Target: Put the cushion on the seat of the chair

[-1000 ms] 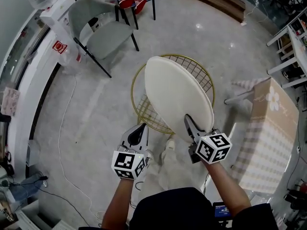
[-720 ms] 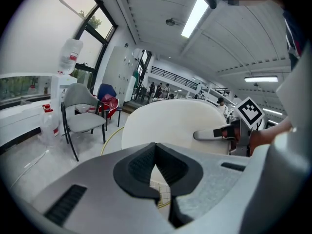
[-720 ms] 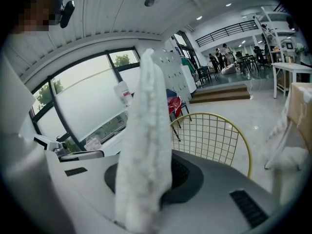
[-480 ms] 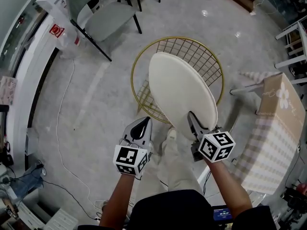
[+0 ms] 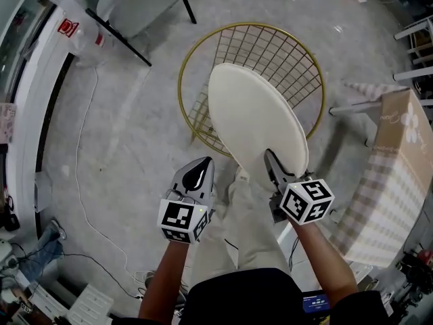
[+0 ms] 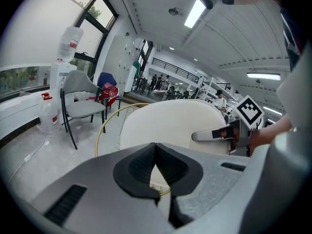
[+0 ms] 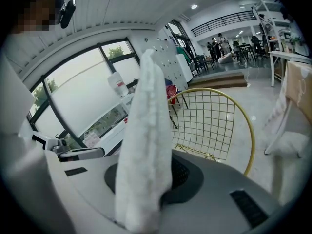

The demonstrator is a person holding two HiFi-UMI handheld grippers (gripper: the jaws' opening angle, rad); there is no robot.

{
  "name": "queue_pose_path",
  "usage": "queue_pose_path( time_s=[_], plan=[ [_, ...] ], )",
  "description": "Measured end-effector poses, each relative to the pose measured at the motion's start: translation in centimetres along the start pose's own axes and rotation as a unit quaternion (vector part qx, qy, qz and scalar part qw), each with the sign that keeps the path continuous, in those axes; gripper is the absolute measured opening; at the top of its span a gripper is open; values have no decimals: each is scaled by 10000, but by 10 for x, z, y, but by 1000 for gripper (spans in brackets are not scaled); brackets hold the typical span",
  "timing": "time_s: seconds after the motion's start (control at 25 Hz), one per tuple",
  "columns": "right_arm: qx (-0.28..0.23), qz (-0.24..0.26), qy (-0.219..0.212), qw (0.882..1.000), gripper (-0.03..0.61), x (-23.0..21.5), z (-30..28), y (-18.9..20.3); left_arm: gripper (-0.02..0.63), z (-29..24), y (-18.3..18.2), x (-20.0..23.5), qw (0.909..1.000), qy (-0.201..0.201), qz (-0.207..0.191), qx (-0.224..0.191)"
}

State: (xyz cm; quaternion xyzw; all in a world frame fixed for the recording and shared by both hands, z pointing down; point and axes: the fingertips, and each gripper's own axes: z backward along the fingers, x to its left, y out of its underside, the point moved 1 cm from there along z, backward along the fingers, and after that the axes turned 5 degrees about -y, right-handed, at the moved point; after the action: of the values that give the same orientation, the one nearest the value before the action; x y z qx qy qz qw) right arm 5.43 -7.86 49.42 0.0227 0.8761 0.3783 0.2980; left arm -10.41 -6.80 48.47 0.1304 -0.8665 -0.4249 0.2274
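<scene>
A white oval cushion (image 5: 257,124) hangs tilted over the round gold wire chair (image 5: 284,53). Its far end is above the wire seat and its near end sticks out past the front rim. My right gripper (image 5: 274,166) is shut on that near edge. In the right gripper view the cushion (image 7: 146,130) stands edge-on between the pads, with the chair's mesh back (image 7: 214,126) behind it. My left gripper (image 5: 196,176) hangs shut and empty, to the left of the cushion and apart from it. In the left gripper view the cushion (image 6: 170,123) and the chair's rim (image 6: 103,126) lie ahead.
A grey chair (image 5: 139,5) stands at the far left by the white window ledge. A table with a checked cloth (image 5: 385,175) is close on the right. A white cable (image 5: 81,175) runs over the floor. The person's legs (image 5: 237,229) are between the grippers.
Both grippers have sunk, and the cushion has come down with the right one, closer to the chair's seat. The left gripper stays shut and empty.
</scene>
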Motion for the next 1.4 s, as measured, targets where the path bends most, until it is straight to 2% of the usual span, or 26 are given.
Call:
queue_pose_path(
  time_s=[0.68, 1.4],
  plan=[
    [93, -242, -71, 9996, 67, -25, -42, 30, 5, -33, 44, 11, 9994, 27, 153, 302],
    [5, -490, -432, 9979, 67, -11, -91, 36, 5, -43, 79, 16, 9979, 8, 425, 479]
  ],
)
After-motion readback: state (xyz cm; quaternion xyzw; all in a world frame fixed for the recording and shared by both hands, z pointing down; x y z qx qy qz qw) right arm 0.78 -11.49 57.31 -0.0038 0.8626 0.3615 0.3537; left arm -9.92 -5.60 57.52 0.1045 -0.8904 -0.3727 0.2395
